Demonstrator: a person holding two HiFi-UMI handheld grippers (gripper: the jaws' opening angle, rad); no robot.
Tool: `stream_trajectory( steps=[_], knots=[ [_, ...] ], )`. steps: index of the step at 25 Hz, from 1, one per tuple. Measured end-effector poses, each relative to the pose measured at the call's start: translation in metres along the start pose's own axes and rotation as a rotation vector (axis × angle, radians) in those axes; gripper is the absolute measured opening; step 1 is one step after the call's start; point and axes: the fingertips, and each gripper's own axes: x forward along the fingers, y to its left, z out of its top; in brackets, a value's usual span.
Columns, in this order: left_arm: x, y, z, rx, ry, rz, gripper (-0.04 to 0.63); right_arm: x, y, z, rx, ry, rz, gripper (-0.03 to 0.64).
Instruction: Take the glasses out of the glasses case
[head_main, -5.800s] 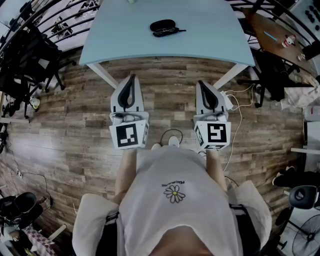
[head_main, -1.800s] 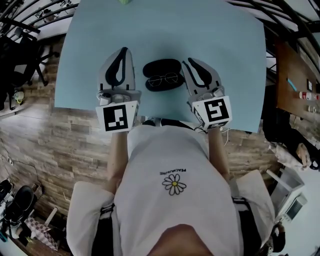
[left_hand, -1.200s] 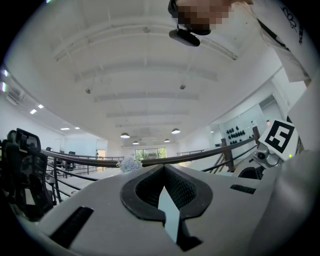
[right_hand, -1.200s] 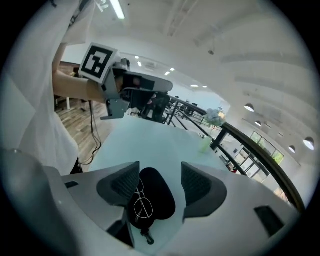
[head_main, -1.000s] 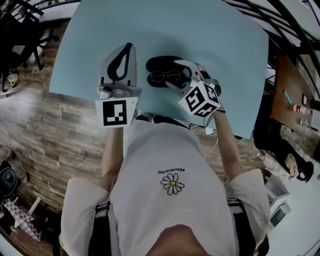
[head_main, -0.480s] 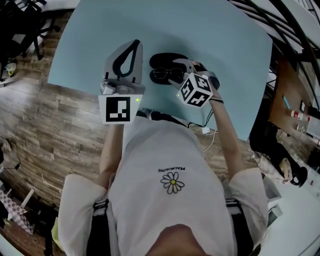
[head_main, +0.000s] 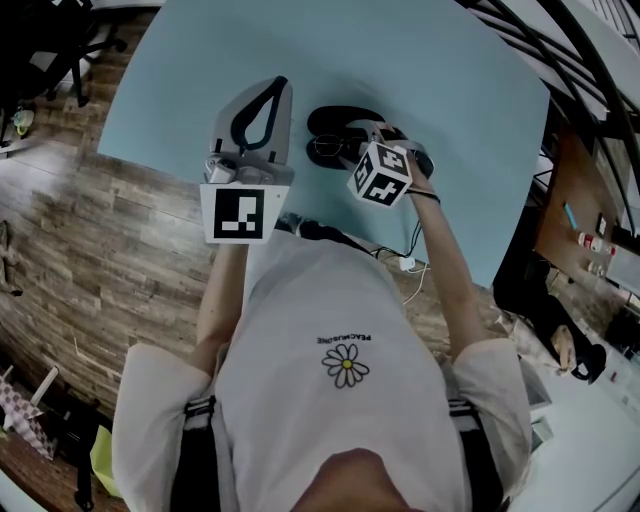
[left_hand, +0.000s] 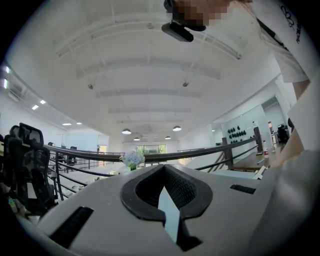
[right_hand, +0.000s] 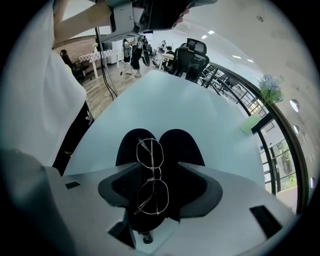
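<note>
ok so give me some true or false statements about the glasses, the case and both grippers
The black oval glasses case lies open on the pale blue table. True.
The thin wire-framed glasses are already out of the case. False: they lie inside it.
The right gripper is clamped on the glasses. False: its jaws, which have just been closing a little, stand apart around them without touching.
The left gripper holds nothing. True.

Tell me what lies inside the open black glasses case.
Wire-framed glasses lie in the glasses case. The right gripper, its open jaws just closing either side of them, covers the case's near end.
</note>
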Motion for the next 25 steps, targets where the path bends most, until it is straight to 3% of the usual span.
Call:
stream_trajectory(
  steps=[11,16,25],
  knots=[
    [-0.003,0.004,-0.004,0.006,0.011,0.005,0.017,0.014,0.009,-0.016,-0.05,0.082,0.053,0.21],
    [-0.003,0.005,-0.005,0.006,0.013,0.006,0.017,0.016,0.013,-0.017,-0.011,0.092,0.106,0.166],
    [-0.005,0.006,-0.007,0.002,0.012,0.007,0.017,0.024,0.002,-0.015,0.018,0.089,0.1,0.106]
  ],
)
